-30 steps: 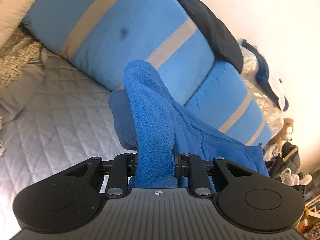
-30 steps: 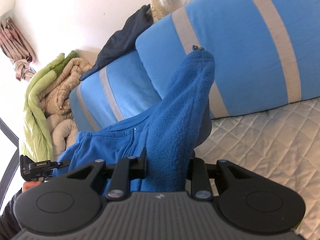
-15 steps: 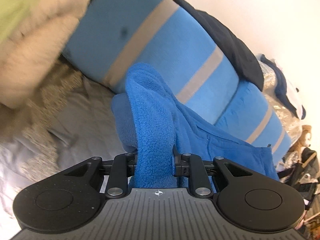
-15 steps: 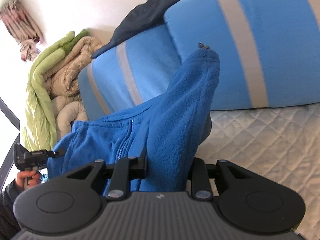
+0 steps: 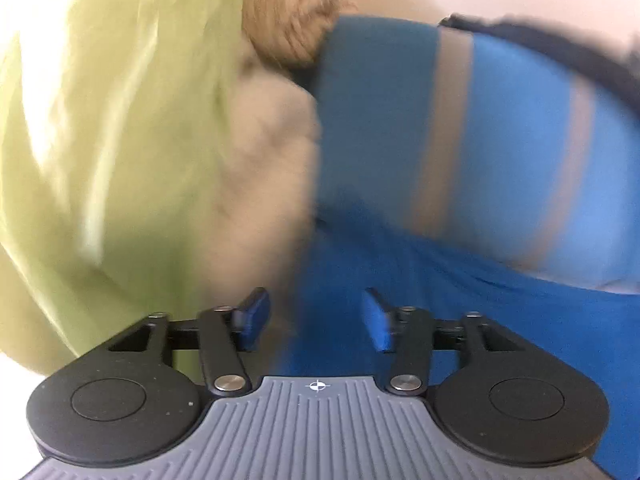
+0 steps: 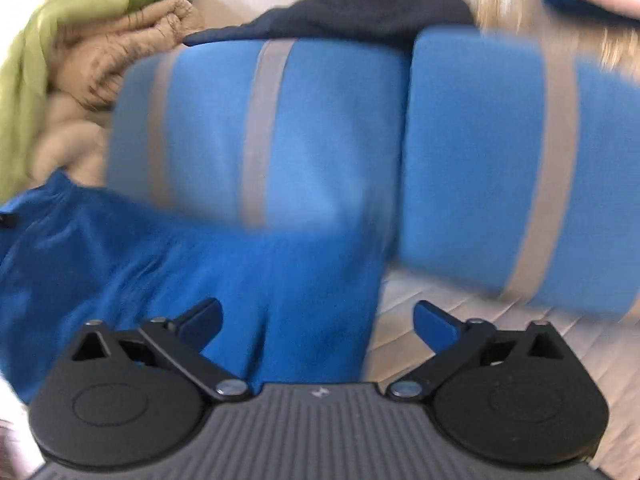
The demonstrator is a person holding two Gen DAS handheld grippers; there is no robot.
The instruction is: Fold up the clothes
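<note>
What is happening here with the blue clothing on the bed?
A person holding a gripper in each hand is folding a blue fleece jacket on a quilted grey bedcover, in front of blue cushions with grey stripes. Both the left gripper and the right gripper are opening their jaws. The fleece lies between the fingers of each, but the pads do not press it, so it seems just released. Both views are blurred.
</note>
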